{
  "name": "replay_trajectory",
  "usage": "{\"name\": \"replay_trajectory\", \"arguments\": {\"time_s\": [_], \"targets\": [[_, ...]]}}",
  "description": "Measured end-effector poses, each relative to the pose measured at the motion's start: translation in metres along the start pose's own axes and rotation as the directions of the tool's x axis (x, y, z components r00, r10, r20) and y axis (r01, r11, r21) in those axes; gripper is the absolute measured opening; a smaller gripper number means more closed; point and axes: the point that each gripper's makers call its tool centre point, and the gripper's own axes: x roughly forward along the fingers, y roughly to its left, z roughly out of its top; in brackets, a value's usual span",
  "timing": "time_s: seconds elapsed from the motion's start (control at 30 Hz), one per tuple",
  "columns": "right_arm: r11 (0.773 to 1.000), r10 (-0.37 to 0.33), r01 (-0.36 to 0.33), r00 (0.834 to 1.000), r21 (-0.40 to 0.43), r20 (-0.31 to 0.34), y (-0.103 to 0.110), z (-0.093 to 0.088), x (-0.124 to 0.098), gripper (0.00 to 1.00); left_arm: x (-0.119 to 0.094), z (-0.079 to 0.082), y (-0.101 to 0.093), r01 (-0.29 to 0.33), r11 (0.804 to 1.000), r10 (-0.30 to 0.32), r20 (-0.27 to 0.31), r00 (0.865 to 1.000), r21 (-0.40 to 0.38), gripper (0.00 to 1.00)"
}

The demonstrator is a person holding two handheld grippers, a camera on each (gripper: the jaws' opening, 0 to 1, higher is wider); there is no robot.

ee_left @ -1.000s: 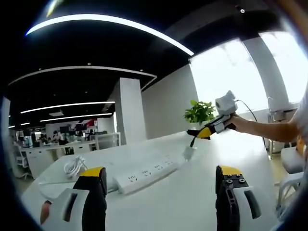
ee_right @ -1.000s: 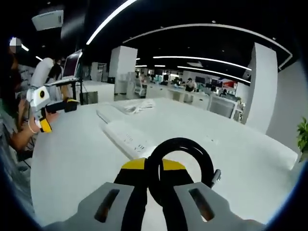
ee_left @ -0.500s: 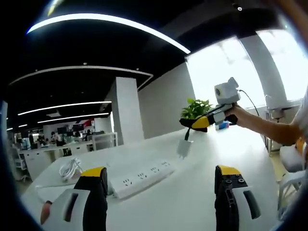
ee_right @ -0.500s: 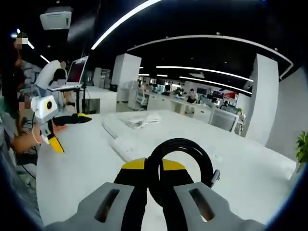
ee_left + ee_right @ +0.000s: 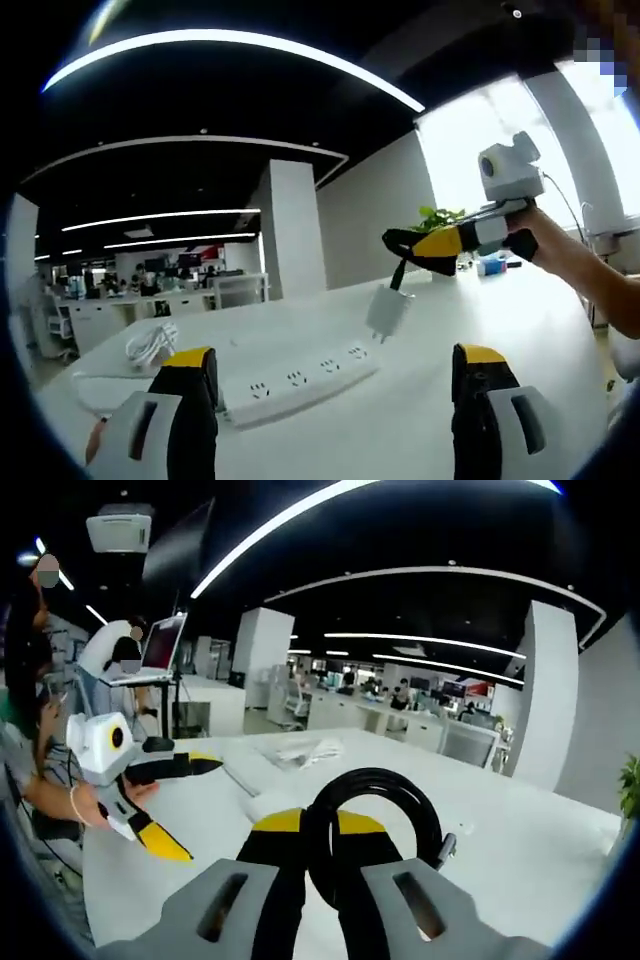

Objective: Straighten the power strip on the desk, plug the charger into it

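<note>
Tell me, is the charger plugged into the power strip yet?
Not yet. The charger hangs by its cable from the right hand-held gripper, above the power strip lying on the desk.

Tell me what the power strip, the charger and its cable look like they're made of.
Power strip: looks like hard white plastic, a smooth moulded block with recessed sockets. Charger: likely the same, a white, smooth body with a slight sheen, hanging under the right gripper. Cable: black, probably rubber or soft plastic, since it bends in a tight loop; finish fairly matte.
</note>
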Motion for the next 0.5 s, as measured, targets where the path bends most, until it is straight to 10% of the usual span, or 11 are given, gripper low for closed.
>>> {"name": "replay_trajectory", "arguments": {"time_s": [0.2, 0.33, 0.5], "targets": [[1.000, 0.003, -0.003, 1.000, 0.028, 0.029, 0.005, 0.006, 0.003, 0.07, 0.012, -0.002, -0.001, -0.041, 0.998, 0.041, -0.005, 0.999, 0.044, 0.99], [0.999, -0.004, 0.003, 0.999, 0.032, 0.038, 0.012, 0.008, 0.008, 0.07, 0.026, 0.016, -0.006, -0.078, 0.997, 0.075, 0.116, 0.990, 0.018, 0.99], [0.999, -0.012, 0.009, 0.998, 0.049, 0.061, 0.016, 0.015, 0.012, 0.07, 0.038, 0.020, -0.018, -0.082, 0.996, 0.077, 0.138, 0.987, 0.035, 0.99]]}}
